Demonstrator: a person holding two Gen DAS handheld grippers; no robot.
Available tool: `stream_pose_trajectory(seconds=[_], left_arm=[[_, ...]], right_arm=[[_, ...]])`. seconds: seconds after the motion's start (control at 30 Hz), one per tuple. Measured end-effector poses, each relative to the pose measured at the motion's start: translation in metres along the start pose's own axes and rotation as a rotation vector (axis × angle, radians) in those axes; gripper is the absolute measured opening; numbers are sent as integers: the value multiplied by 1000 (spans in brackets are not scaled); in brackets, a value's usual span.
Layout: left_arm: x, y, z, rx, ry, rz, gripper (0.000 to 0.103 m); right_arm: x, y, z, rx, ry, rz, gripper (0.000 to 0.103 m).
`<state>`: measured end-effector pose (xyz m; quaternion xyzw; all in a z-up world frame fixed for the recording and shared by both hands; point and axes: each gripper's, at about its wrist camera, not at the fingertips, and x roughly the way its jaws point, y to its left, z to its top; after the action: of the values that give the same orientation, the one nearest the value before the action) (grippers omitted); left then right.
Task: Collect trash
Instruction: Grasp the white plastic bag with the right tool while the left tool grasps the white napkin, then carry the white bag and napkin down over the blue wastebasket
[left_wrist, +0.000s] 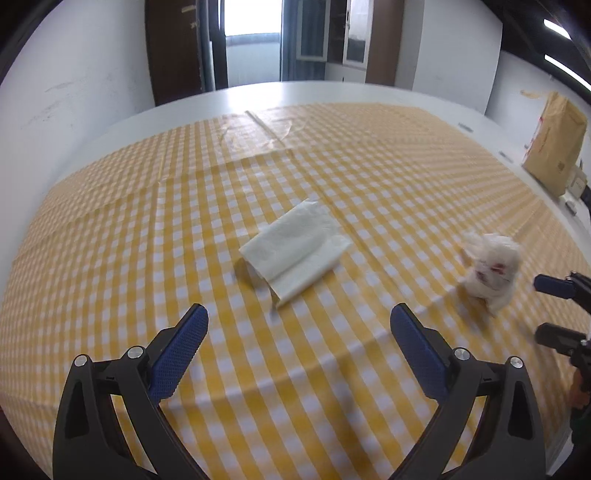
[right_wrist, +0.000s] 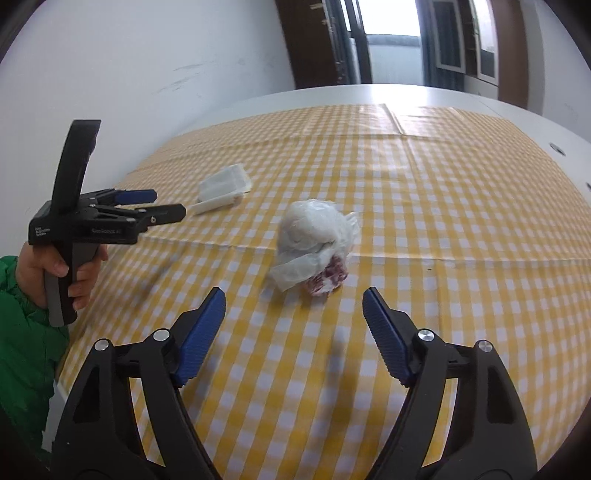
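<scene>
I am looking out along two hand-held grippers over a table (left_wrist: 332, 90) covered with a yellow-and-white checked cloth (left_wrist: 147, 229).

Writing first: the body of the left gripper (right_wrist: 157, 205), seen from the right wrist camera, is carrying small white print. I can make out "GenRobot.AI" on its side; the three short lines beside it are too small for me to read surely. A brown paper bag (left_wrist: 556, 142) is standing far off to the right of the left gripper at the table's edge, with red marks on it that I cannot read. What it holds is hidden.

Counting: two pieces of trash are lying on the cloth. One is a folded white paper napkin (left_wrist: 295, 247), sitting just ahead of the left gripper (left_wrist: 299, 325), between the lines of its two fingers but beyond the tips. The other is a crumpled white tissue wad (right_wrist: 316, 245) with red stains, wrapped in thin clear plastic, lying just ahead of the right gripper (right_wrist: 293, 314) and slightly left of centre.

Both grippers are standing wide apart with nothing between the blue pads (left_wrist: 177, 354); neither is touching its trash.

A hand (right_wrist: 55, 273) in a green sleeve (right_wrist: 22, 350) is gripping the left gripper's handle, off to the left of the right gripper.
</scene>
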<state>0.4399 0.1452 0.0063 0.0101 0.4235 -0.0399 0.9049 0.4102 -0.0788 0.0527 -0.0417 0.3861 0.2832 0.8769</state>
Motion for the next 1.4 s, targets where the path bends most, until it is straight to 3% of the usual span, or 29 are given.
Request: stream_pose_trajectory(seconds=[0.23,0.33,0.4,0.43,0.47,0.5,0.53,0.6,0.8,1.1,1.4], left_arm=[[38,17,23,-44,27,-30,95],[51,13,28,-4,47,-19,82],[58,10,30,20,54,-27,63],[60,11,30,11,50,-29,58],[59,12,30,-3,36,-10,41],[57,12,31,-11,35,-9,25],[56,15,30,-24,37,-28,20],[53,18,30,-58,30,-77,17],[37,17,21,-39,-13,-43,14],[-20,7,-1,-48,-99,-39,13],[-82,-23,-49,-67,-139,-49,13]], right_arm=[[25,-4,16,-4,51,-21,60],[35,-5,17,-3,68,-29,54],[42,-5,16,3,83,-32,47],[46,-4,15,6,93,-33,40],[47,-4,14,8,99,-28,37],[47,-3,13,5,97,-21,27],[46,-3,14,1,90,-25,26],[41,-1,13,-1,69,-40,25],[16,3,-4,19,33,-39,24],[-45,4,-53,40,-4,-56,24],[-93,-1,-95,87,-63,-33,24]])
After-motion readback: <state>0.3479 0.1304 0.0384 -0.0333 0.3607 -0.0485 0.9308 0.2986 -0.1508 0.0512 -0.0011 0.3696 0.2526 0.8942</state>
